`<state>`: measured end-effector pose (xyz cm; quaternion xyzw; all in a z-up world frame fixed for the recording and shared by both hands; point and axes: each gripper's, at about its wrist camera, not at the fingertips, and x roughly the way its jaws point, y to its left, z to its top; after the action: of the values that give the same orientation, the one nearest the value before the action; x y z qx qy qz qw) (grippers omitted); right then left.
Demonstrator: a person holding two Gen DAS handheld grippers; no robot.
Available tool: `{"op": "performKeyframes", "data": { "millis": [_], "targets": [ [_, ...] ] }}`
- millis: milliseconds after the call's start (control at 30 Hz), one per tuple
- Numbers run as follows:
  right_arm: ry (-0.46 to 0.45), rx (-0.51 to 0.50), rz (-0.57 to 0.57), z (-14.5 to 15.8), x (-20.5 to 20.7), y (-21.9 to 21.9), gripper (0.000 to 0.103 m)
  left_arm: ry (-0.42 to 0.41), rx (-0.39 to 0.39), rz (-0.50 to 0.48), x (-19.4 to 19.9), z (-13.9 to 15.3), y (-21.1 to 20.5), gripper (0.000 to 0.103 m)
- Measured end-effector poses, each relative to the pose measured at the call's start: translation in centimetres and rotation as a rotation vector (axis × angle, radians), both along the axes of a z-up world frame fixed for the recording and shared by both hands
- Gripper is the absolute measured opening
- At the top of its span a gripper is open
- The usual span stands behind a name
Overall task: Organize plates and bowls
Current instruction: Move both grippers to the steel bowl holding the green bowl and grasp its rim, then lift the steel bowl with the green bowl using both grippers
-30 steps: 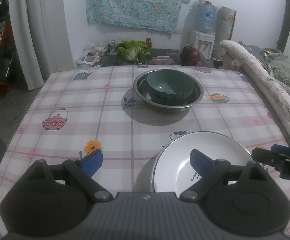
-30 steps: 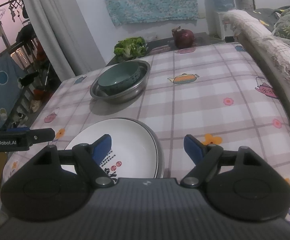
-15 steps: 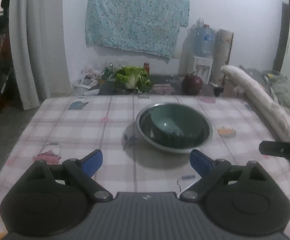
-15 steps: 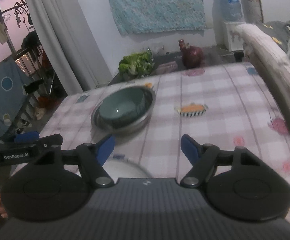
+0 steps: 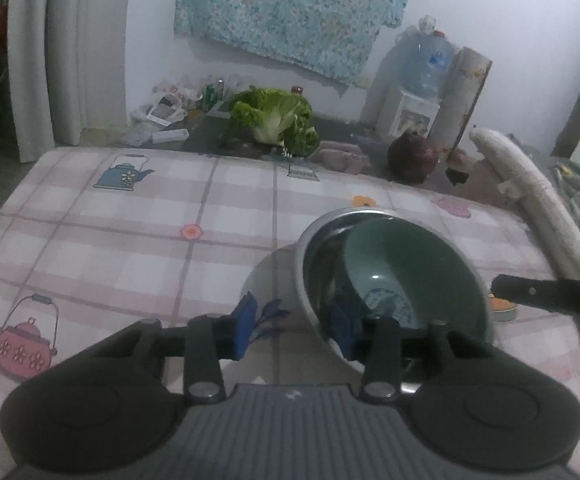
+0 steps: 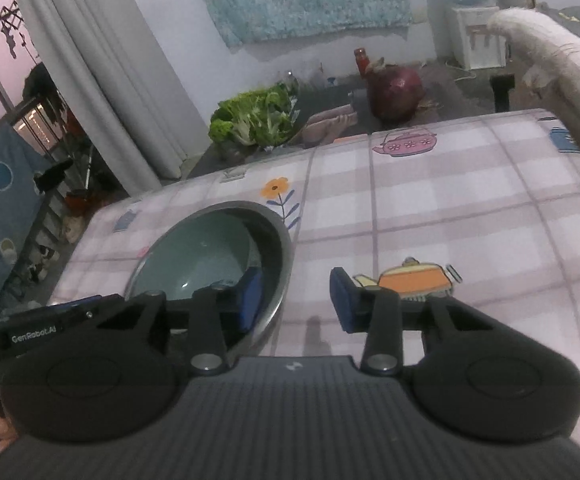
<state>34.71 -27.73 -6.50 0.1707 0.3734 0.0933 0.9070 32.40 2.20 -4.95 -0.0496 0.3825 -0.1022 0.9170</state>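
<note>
Both hand-held grippers, left (image 5: 293, 328) and right (image 6: 295, 300), have just been narrowing, each straddling opposite rims of the round steel basin (image 5: 303, 256) without clearly pinching it. Inside rests the green ceramic bowl (image 5: 405, 264). Uneven grips could tilt the basin and slide the bowl on the worktop (image 5: 130, 240).

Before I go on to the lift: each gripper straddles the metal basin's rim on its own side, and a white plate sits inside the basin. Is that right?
Not quite. What sits inside the metal basin is a green bowl, not a white plate; the left wrist view shows it. The rest holds: the left gripper and right gripper each straddle the rim, one finger inside, one outside.
</note>
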Motion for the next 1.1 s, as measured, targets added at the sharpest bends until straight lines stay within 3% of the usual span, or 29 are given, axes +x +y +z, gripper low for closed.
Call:
{"op": "performKeyframes", "data": {
  "millis": [267,433,533,1100],
  "targets": [
    [0.054,0.024,0.034,-2.6,2.8,1.1,0.025,0.052,-0.010,-0.039,2.3,-1.7,-0.7,0.034],
    [0.059,0.014,0.061,-3.4,3.7,2.2,0.015,0.086,-0.040,-0.041,3.2,-2.2,-1.0,0.024],
    [0.058,0.028,0.059,-3.5,3.9,2.3,0.014,0.094,-0.068,-0.037,3.4,-2.3,-1.0,0.018],
    [0.063,0.071,0.047,-3.4,3.5,2.4,0.011,0.136,-0.136,0.025,2.7,-1.9,-0.1,0.016]
  ]
}}
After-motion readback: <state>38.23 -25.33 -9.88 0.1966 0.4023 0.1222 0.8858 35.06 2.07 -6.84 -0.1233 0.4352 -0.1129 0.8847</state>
